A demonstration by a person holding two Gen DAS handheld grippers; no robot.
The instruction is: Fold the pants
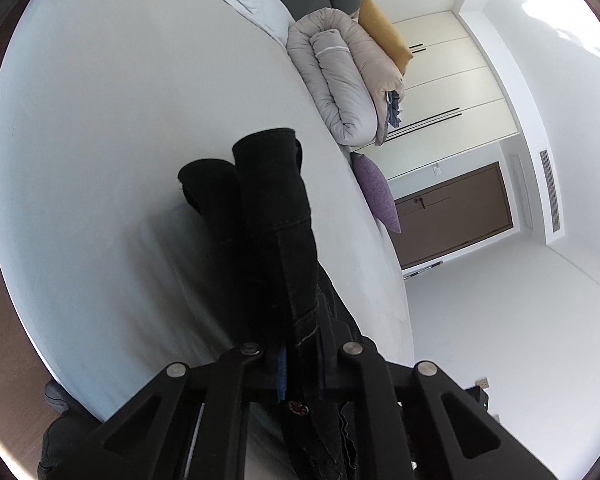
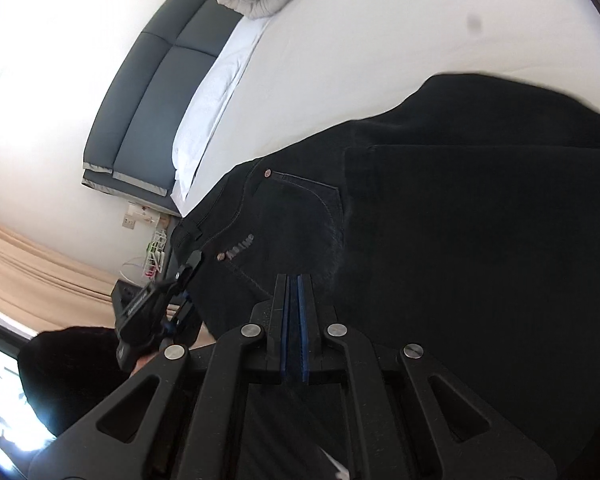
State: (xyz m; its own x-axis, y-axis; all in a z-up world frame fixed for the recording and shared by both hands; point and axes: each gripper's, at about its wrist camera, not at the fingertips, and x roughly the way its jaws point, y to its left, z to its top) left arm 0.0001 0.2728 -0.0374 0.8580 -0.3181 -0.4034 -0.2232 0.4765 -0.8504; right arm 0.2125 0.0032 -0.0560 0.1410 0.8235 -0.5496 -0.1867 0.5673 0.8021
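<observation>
Black jeans (image 1: 276, 208) hang from my left gripper (image 1: 300, 344), which is shut on the cloth near the waist. The two legs trail away over the white bed (image 1: 120, 100). In the right wrist view the jeans (image 2: 440, 208) spread wide across the bed (image 2: 360, 40), with a front pocket and rivets showing. The left gripper (image 2: 192, 260) pinches the waistband at their left edge. My right gripper (image 2: 294, 280) hovers over the pocket area, its blue pads shut together with nothing seen between them.
A rolled grey duvet (image 1: 340, 76) lies at the far side of the bed, with a yellow pillow (image 1: 384, 36) and a purple pillow (image 1: 376, 188) beside it. A dark headboard (image 2: 156, 92) and white pillow (image 2: 212, 100) lie left. A dark sleeve (image 2: 68, 368) is behind the left gripper.
</observation>
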